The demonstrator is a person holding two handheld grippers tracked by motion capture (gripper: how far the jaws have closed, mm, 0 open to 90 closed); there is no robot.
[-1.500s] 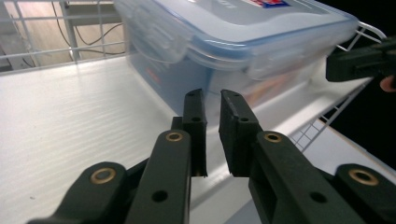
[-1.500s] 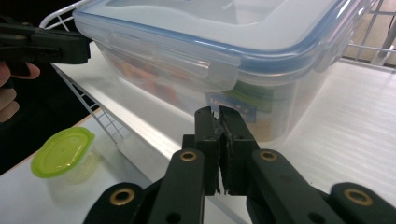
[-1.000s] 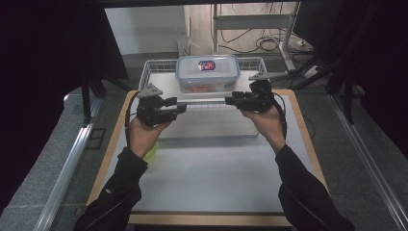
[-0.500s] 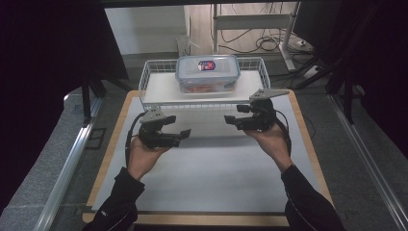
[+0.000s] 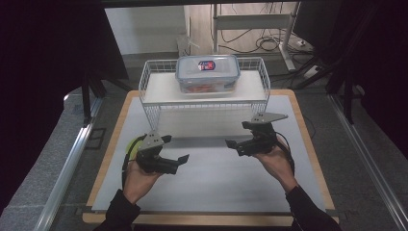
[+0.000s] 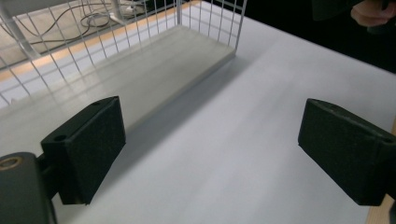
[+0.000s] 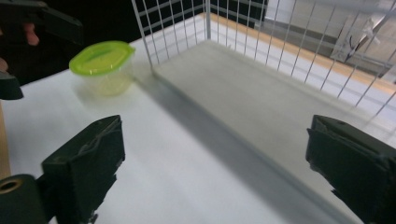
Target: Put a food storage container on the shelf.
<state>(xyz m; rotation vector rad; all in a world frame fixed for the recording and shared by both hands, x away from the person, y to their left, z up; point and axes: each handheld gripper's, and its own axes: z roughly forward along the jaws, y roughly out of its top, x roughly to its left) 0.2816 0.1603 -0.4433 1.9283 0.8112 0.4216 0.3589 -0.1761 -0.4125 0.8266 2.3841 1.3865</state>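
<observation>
Above the white table surface [image 5: 216, 187], both grippers are held low in front of the white wire-mesh rack [image 5: 204, 94], with nothing between their jaws. The left gripper [image 5: 179, 162] rests in an upturned palm, forearm entering from the bottom edge, jaws directed toward the table centre. The right gripper [image 5: 232, 145] is supported the same way, its jaws pointing back toward the left one; the two are well apart. Each pair of jaws has just been opening and now stands wide; in the gripper views the black pads [image 6: 86, 147] and [image 7: 84, 163] frame bare table. The clear rectangular plastic container with a blue-rimmed lid [image 5: 208, 73] sits on the rack's upper shelf. The small translucent tub with a lime-green lid [image 7: 102, 66] stands on the table just beside the rack's corner post, near the left gripper.
</observation>
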